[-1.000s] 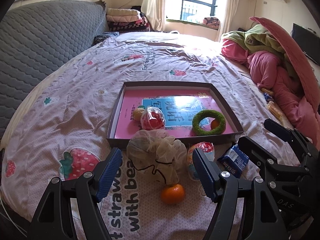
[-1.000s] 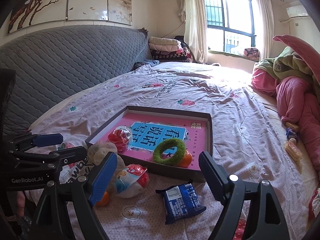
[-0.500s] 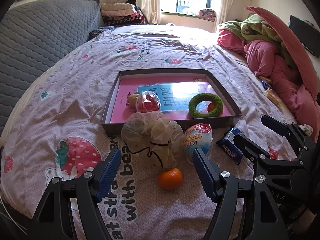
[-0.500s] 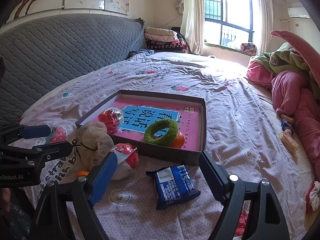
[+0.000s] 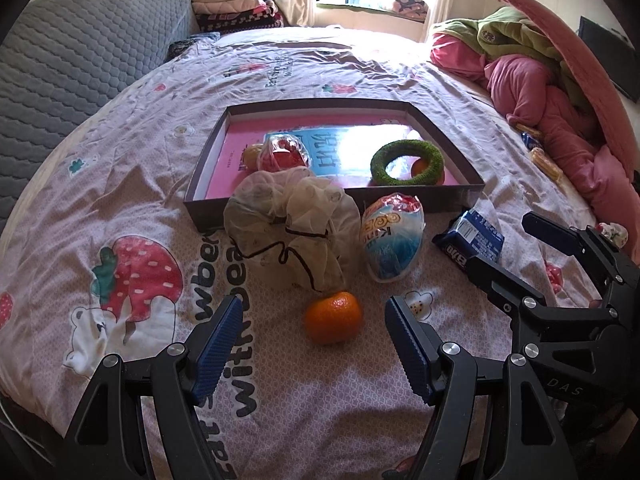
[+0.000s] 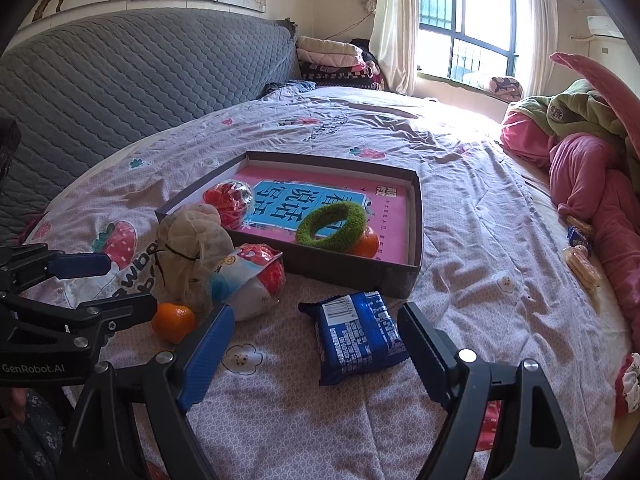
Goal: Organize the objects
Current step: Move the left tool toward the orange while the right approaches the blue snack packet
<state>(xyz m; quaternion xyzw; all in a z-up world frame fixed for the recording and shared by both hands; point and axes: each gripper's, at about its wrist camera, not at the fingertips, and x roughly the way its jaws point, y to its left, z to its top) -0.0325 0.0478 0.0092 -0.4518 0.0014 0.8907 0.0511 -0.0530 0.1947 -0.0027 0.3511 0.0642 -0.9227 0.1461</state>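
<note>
1. Clearly, both grippers stand with jaws wide apart and nothing between the pads. The left gripper [image 5: 312,334] fills the bottom of the left wrist view; the right gripper [image 6: 316,334] fills the bottom of the right wrist view.
2. In the left wrist view the orange mandarin [image 5: 333,317] lies on the bedspread [image 5: 120,184] at lower centre, just ahead of the gap between the blue pads, touched by neither.
3. Above it sits the beige mesh drawstring bag [image 5: 292,224], leaning against the near wall of the shallow box [image 5: 472,191].
4. Right of the bag lies the egg-shaped wrapped toy [image 5: 392,238], just beside the box wall.
5. Further right, the blue snack packet [image 5: 470,240] lies on the bedspread, partly behind the right gripper's black arm at the right edge.
6. In the right wrist view that packet [image 6: 356,336] lies at lower centre, between the two open fingers and a little ahead of them, untouched.
7. Inside the box, mid-frame in both views, are a green ring [image 6: 331,225], a small orange fruit [image 6: 367,243] touching it, a red netted ball [image 6: 228,200] at the left end, and a pink-and-blue printed sheet [image 6: 320,200] underneath.
8. Pink and green bedding [image 6: 592,168] is piled at the right edge; a grey quilted headboard [image 6: 140,80] fills the upper left.
</note>
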